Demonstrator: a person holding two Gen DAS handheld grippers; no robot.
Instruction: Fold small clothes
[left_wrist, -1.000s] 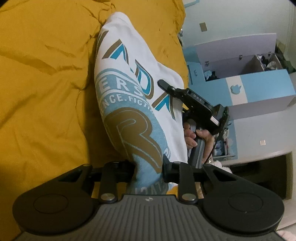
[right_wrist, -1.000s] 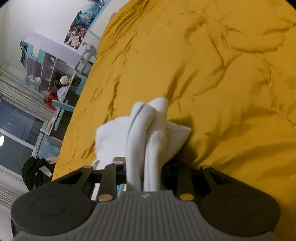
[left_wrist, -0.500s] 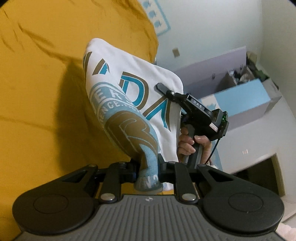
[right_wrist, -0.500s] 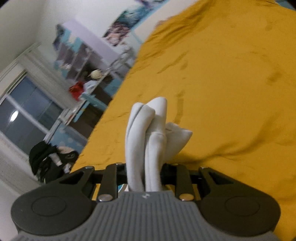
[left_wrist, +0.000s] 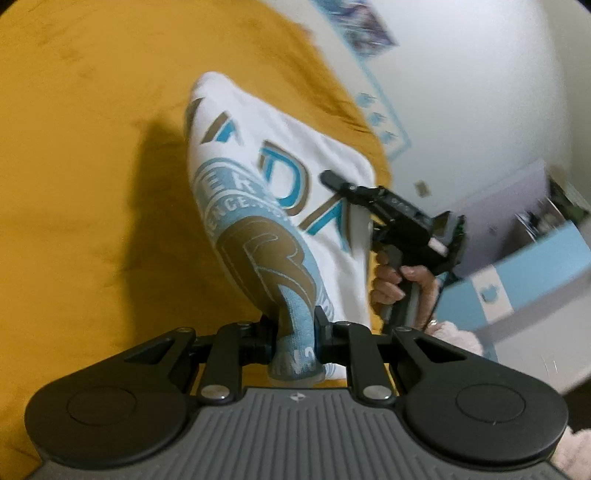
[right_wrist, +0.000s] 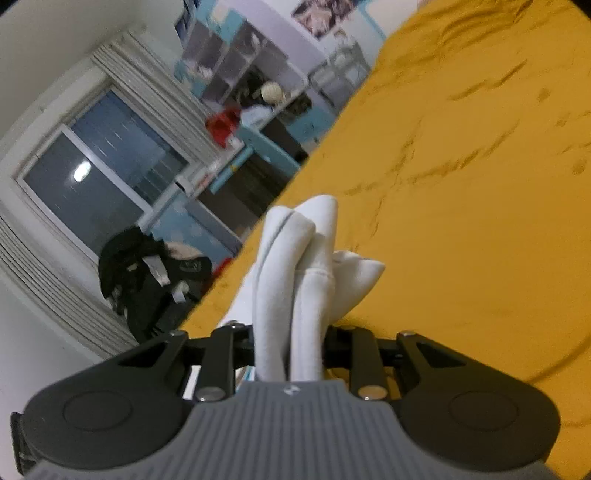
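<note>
Both jaws pinched tight on the white printed shirt (left_wrist: 280, 206) above the yellow bedspread (left_wrist: 92, 166), shelves (right_wrist: 236, 62) beyond.

A small white cotton shirt with big blue and gold letters and a round badge printed on it (left_wrist: 280, 206) is hanging in the air above the yellow blanket. It is being pinched at two edges and stretched between them. In the right wrist view its plain white cloth (right_wrist: 295, 280) is bunching into thick soft folds.
</note>
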